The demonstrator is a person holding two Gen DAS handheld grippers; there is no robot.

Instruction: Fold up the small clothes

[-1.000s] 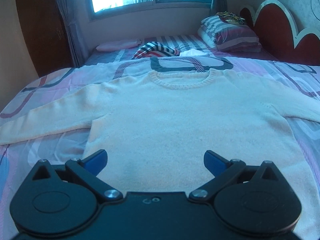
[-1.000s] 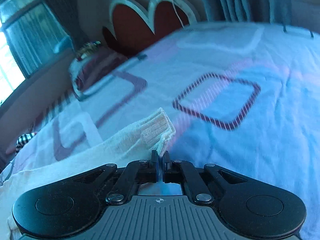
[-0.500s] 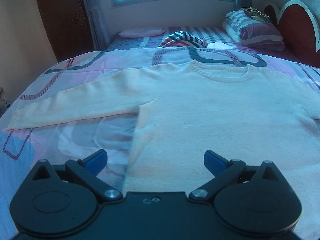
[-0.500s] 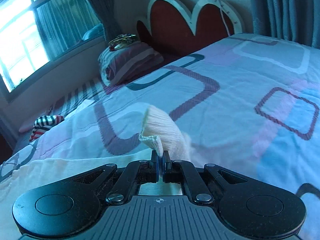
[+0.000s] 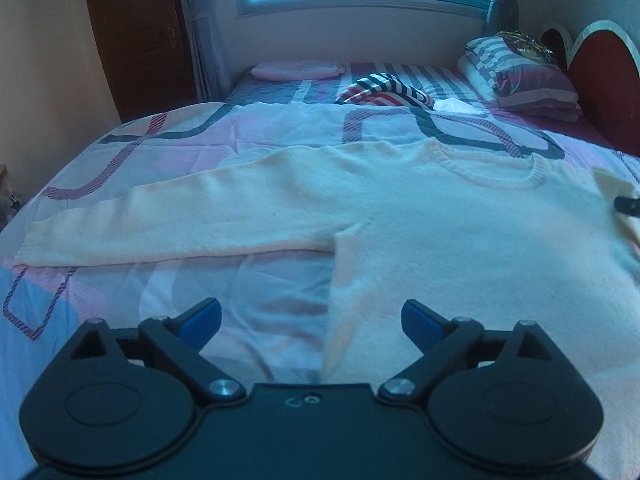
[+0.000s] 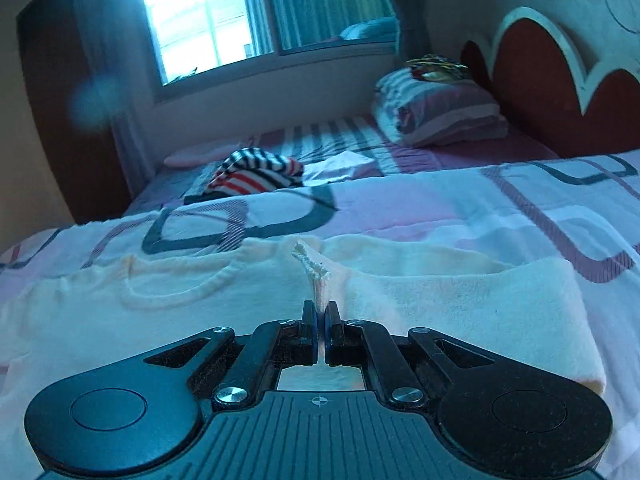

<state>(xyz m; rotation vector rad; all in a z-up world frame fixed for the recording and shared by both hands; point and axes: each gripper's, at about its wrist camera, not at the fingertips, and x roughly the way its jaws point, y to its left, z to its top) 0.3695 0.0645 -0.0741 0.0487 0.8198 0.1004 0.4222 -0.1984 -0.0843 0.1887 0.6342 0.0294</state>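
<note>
A cream knitted sweater (image 5: 460, 240) lies flat on the bed, neck toward the window. Its left sleeve (image 5: 168, 224) stretches out to the left. My left gripper (image 5: 312, 316) is open and empty, low over the sweater's left side edge near the hem. My right gripper (image 6: 321, 312) is shut on the cuff (image 6: 314, 276) of the right sleeve and holds it over the sweater's chest (image 6: 180, 320), right of the neckline. The right sleeve (image 6: 480, 300) is doubled back over the body. The right gripper's tip shows at the right edge of the left wrist view (image 5: 628, 204).
The bed has a quilt (image 5: 120, 160) with pink, blue and dark loop patterns. A striped garment (image 5: 384, 92), a pink pillow (image 5: 296, 70) and stacked striped pillows (image 5: 520, 76) lie at the far side. A red headboard (image 6: 540, 80) stands at the right, a window behind.
My right gripper has carried the sleeve cuff from the outstretched side in over the sweater's chest, folding the sleeve back. My left gripper has shifted left along the hem, staying open.
</note>
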